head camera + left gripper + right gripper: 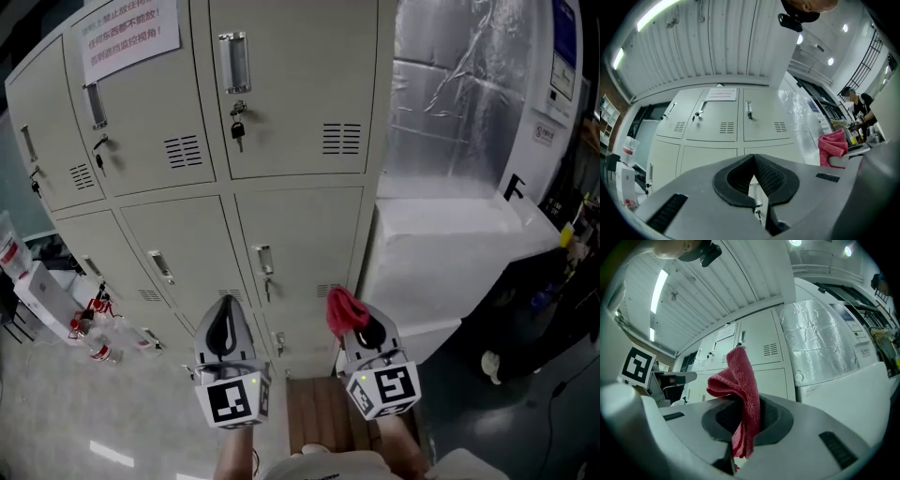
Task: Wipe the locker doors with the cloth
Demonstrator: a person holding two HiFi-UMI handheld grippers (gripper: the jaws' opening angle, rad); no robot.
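Beige lockers point(291, 94) ahead; right gripper point(362, 324) clamps the red cloth point(341, 308) between its jaws; left gripper point(223, 323) closed, empty.

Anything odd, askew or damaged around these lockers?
Nothing looks damaged or spilled. One oddity: small dark keys hang from the lock of the upper beige metal locker door, where a wipe might snag them. The red terry cloth sits pinched in the right gripper.

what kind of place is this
Likely a staff locker area in a workplace or workshop: a bank of beige metal lockers with keys in some locks, a paper notice on one door, and a plastic-wrapped white machine beside them. The right gripper holds a red cloth.
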